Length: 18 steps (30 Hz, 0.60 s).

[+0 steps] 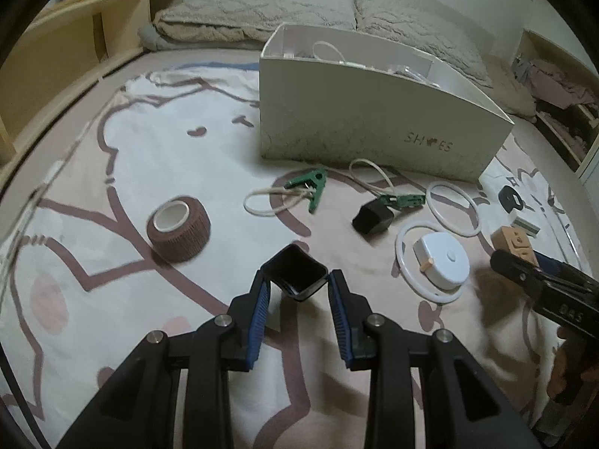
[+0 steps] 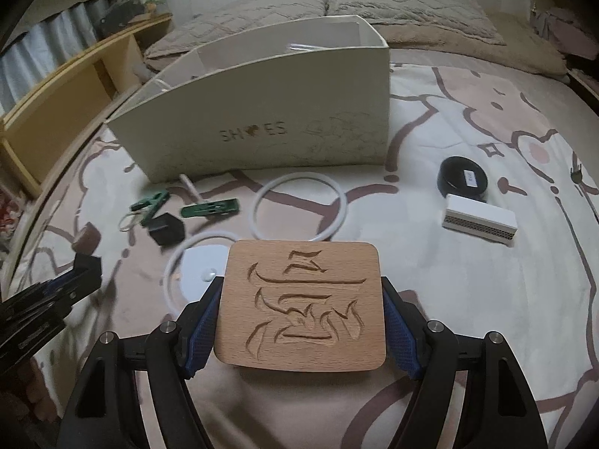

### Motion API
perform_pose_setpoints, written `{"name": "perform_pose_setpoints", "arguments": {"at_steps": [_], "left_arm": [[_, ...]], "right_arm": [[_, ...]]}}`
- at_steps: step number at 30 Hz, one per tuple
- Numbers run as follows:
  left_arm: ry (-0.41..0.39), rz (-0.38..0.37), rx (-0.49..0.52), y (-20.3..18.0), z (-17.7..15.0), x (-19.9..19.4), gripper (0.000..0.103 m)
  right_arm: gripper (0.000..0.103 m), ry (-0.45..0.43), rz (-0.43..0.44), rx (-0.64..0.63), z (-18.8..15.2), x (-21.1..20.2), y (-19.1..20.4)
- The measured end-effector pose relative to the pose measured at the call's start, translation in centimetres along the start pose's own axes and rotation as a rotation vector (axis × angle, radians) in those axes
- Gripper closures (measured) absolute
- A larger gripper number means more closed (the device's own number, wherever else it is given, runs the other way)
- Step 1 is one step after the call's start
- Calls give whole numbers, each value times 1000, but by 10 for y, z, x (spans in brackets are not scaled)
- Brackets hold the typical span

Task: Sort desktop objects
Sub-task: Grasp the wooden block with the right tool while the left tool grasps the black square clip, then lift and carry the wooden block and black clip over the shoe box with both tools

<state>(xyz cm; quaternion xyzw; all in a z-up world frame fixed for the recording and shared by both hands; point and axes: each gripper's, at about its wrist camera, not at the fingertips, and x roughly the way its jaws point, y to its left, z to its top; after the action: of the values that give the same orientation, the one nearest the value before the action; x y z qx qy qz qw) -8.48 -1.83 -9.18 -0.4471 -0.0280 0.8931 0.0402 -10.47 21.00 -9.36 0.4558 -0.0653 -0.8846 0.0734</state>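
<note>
The left gripper [image 1: 295, 286] is clenched on a small black square cup [image 1: 294, 271], pads pressing two opposite corners; the right gripper [image 2: 301, 321] grasps a carved wooden block [image 2: 301, 305] by its side edges. Both loads are held above the bed [image 1: 112, 149]. The white box [image 1: 359, 127] lies ahead of both grippers, long axis crosswise, apparently nearer the right gripper.

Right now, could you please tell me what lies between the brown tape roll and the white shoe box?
Only bare patterned bedspread separates the brown tape roll from the white shoe box; the left wrist view shows it.
</note>
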Motion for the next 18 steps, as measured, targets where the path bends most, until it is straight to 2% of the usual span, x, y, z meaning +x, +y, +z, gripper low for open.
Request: {"name": "perform_pose_setpoints", "arguments": {"at_steps": [9, 18], "left_arm": [[-18, -12, -11, 2, 3, -5, 71], [-106, -25, -2, 0, 24, -20, 71]], "right_arm": [[25, -24, 40, -23, -3, -18, 9], [25, -64, 73, -23, 3, -35, 8]]}}
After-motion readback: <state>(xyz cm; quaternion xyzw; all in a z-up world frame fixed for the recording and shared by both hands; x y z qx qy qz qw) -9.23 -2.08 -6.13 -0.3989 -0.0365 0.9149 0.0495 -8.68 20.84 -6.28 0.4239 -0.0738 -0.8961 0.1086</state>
